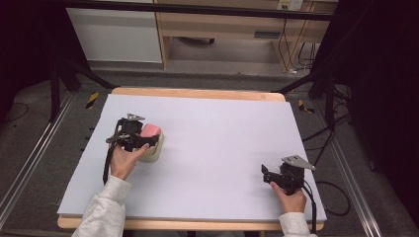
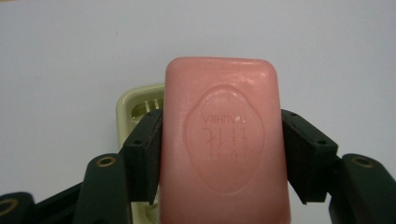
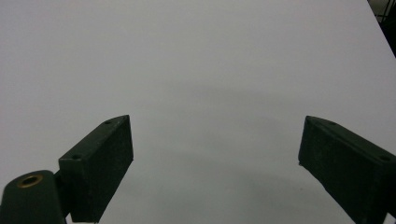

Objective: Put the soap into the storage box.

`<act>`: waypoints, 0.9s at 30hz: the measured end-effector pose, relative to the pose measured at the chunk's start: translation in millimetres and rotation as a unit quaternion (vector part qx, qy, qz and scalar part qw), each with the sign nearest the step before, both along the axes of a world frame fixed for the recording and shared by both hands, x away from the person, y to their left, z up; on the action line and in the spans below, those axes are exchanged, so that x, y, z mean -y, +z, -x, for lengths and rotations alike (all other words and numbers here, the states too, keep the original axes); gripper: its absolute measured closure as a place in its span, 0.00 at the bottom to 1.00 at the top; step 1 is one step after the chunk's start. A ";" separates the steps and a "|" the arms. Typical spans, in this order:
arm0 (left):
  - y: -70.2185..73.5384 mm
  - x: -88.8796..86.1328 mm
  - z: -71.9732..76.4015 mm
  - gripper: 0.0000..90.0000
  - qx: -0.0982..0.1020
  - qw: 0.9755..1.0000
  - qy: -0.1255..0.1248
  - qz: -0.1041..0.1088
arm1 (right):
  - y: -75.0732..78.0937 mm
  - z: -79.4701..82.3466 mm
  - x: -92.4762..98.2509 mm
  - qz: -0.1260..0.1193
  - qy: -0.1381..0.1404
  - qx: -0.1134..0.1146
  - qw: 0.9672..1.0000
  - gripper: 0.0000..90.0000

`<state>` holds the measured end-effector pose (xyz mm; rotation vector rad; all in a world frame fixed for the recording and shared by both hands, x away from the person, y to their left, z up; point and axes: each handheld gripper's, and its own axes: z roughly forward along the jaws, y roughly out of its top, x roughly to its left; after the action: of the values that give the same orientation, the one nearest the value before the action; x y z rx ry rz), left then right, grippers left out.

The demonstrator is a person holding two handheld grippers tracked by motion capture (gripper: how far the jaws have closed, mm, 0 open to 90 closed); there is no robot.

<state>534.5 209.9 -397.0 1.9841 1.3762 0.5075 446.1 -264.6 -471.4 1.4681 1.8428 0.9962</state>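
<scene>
A pink bar of soap (image 2: 224, 140) with an embossed oval mark sits between the two black jaws of my left gripper (image 2: 222, 156), which is shut on its long sides. Under and behind the soap lies a pale yellow soap dish (image 2: 135, 109) with slots in its floor. From above, the soap (image 1: 150, 130) is over the dish (image 1: 153, 153) at the table's left, with my left gripper (image 1: 143, 138) on it. My right gripper (image 1: 267, 174) stands open near the front right of the table, and its jaws (image 3: 215, 163) are wide apart over bare surface.
The white table top (image 1: 217, 143) has a wooden rim at the far and near edges. Black frame legs and cables (image 1: 321, 143) stand off the table's right side, and a wooden cabinet (image 1: 222, 29) is beyond the far edge.
</scene>
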 end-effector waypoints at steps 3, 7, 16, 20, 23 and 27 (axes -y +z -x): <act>-1.4 -0.6 -1.8 0.42 -0.002 1.000 0.006 -0.002 | 0.0 -0.1 -0.1 0.000 0.000 0.000 1.000 0.12; -3.6 -1.5 -3.4 0.41 -0.003 1.000 0.009 -0.005 | 0.1 -0.4 0.1 -0.001 0.001 0.000 1.000 0.12; -11.0 -3.7 -7.6 0.42 -0.009 1.000 0.016 -0.008 | -0.1 -0.4 -0.4 -0.003 0.002 -0.001 1.000 0.12; -15.8 -4.4 -10.4 0.42 -0.014 1.000 0.020 -0.010 | 0.1 -0.1 -0.6 -0.002 0.001 0.000 1.000 0.12; -18.8 -4.4 -11.4 0.42 -0.015 1.000 0.021 -0.009 | 0.1 -0.2 -0.4 -0.003 0.001 -0.001 1.000 0.12; -21.3 -5.0 -11.8 0.42 -0.015 1.000 0.022 -0.014 | -0.2 -0.1 -0.7 -0.002 0.002 0.000 1.000 0.12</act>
<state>546.3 214.9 -418.3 1.9946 1.4423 0.5209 446.2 -264.0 -471.5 1.4668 1.8463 1.0022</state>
